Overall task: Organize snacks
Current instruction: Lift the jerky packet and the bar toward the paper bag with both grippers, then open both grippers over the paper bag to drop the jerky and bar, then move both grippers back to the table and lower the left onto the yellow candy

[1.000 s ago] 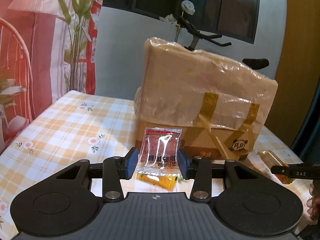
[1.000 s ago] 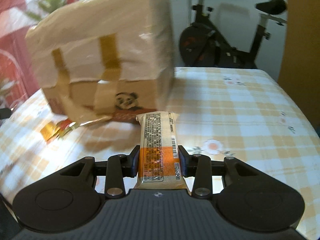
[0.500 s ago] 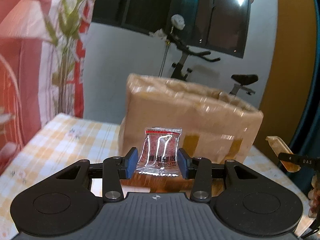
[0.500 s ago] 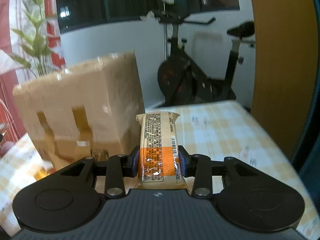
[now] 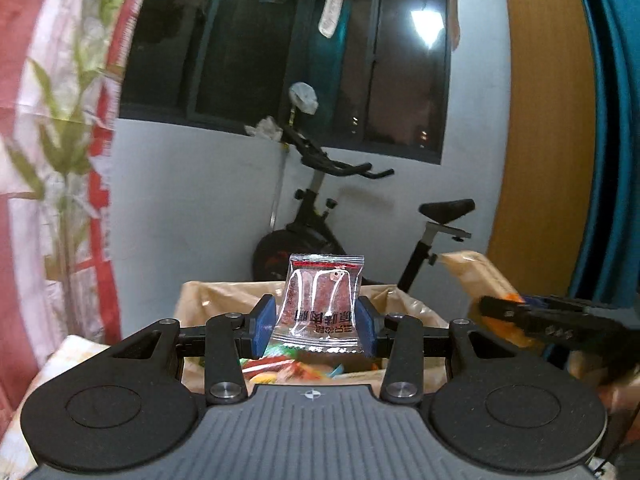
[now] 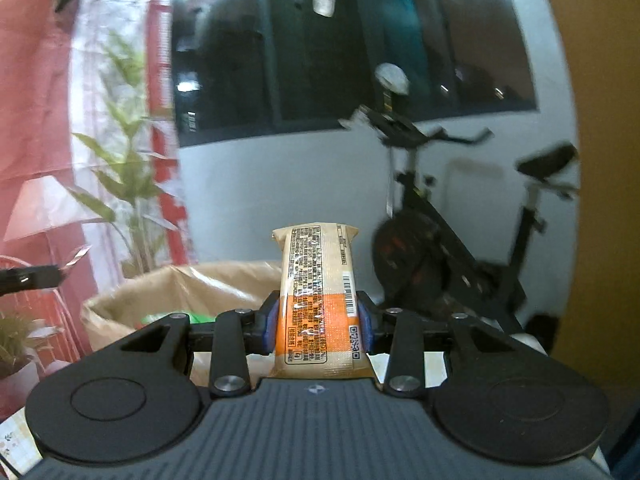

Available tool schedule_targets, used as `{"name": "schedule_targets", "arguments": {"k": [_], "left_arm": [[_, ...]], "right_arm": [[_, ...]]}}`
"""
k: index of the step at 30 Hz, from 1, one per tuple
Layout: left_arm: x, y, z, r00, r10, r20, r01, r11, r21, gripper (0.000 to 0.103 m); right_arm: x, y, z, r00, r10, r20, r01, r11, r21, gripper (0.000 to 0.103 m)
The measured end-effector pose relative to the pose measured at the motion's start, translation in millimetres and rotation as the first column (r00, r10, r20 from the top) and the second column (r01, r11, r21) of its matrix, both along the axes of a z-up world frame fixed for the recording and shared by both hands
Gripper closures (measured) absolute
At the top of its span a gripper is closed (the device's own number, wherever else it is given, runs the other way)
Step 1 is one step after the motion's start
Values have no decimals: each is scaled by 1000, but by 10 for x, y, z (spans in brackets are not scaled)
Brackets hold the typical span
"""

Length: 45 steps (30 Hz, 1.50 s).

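Observation:
My left gripper (image 5: 316, 326) is shut on a small clear packet of red snack (image 5: 322, 300) and holds it upright above the open top of the plastic-lined cardboard box (image 5: 404, 304). Colourful snack packets (image 5: 292, 372) lie inside the box. My right gripper (image 6: 318, 326) is shut on a tan and orange snack bar (image 6: 318, 300) and holds it upright above the box's rim (image 6: 180, 284). The right gripper with its bar also shows in the left wrist view (image 5: 516, 312), at the right of the box.
An exercise bike (image 5: 320, 208) stands behind the box against the white wall. A dark window (image 5: 280, 52) is above it. A red and white curtain with leaf print (image 6: 100, 140) hangs on the left. The checked tablecloth (image 6: 16, 444) shows at the lower left.
Both grippers have risen with their snacks from the table's level, in front of the box's side, to above the box's open top. The box's inside is now in view.

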<state>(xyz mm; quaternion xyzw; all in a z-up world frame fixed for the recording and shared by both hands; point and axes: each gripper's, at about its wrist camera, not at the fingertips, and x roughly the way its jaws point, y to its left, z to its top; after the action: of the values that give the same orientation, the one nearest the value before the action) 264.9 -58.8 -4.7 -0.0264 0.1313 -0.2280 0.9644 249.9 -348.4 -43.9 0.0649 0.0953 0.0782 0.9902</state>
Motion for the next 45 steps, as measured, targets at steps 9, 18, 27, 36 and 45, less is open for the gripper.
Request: {"name": "schedule_targets", "arguments": {"k": [9, 18, 27, 36, 45], "left_arm": [[718, -322, -283, 993, 10, -117, -4, 998, 58, 58], [971, -343, -439, 986, 32, -165, -12, 992, 123, 49], [670, -186, -362, 985, 31, -172, -11, 993, 114, 40], [92, 74, -330, 990, 27, -140, -11, 993, 116, 34], [-468, 378, -566, 986, 91, -141, -78, 992, 95, 34]], "right_arm": [[792, 492, -182, 993, 113, -21, -115, 989, -95, 63], [1108, 456, -422, 986, 105, -129, -115, 990, -75, 60], [723, 437, -341, 994, 88, -71, -92, 995, -47, 39], [158, 606, -336, 996, 74, -42, -75, 996, -39, 39], [-381, 643, -513, 999, 20, -38, -19, 999, 41, 39]]}}
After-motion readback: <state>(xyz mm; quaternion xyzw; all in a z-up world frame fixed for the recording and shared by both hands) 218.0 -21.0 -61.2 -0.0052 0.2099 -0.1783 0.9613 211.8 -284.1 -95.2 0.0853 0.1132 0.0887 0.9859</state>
